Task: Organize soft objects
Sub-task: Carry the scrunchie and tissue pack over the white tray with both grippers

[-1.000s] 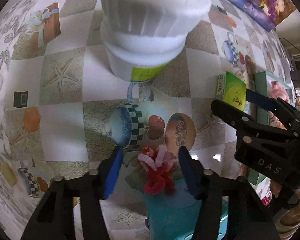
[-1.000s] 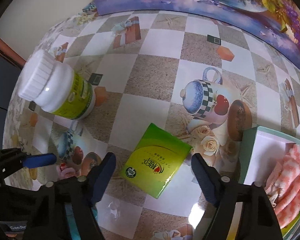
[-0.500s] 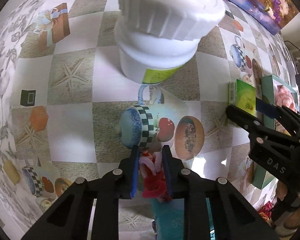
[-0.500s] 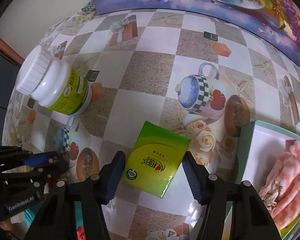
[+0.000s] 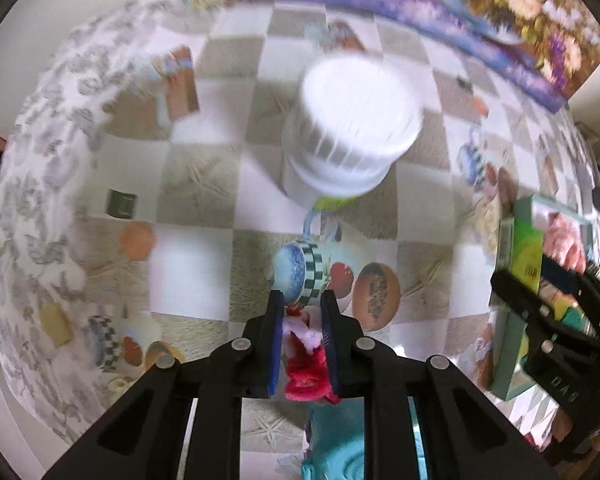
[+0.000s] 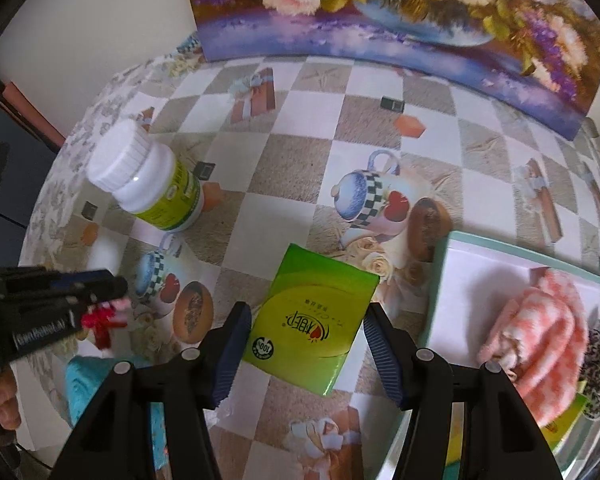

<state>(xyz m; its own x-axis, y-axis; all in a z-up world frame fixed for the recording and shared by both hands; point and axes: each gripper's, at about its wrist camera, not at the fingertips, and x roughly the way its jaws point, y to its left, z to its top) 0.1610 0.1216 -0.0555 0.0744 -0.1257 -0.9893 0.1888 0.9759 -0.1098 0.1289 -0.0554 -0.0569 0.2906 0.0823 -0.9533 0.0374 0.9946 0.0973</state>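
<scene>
Lifted since before: left hand-held gripper [image 5: 302,322] closing, pinching red-pink toy [image 5: 306,354] above teapot-print tablecloth [image 5: 196,280].

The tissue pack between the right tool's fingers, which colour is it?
Bright green tissue pack, clearest in the right wrist view.

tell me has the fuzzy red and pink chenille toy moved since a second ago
Yes. The fuzzy red and pink chenille toy has come up off the teal cloth, pinched in the left gripper, whose jaws are closing on it; in the right wrist view it hangs above the printed tablecloth.
</scene>
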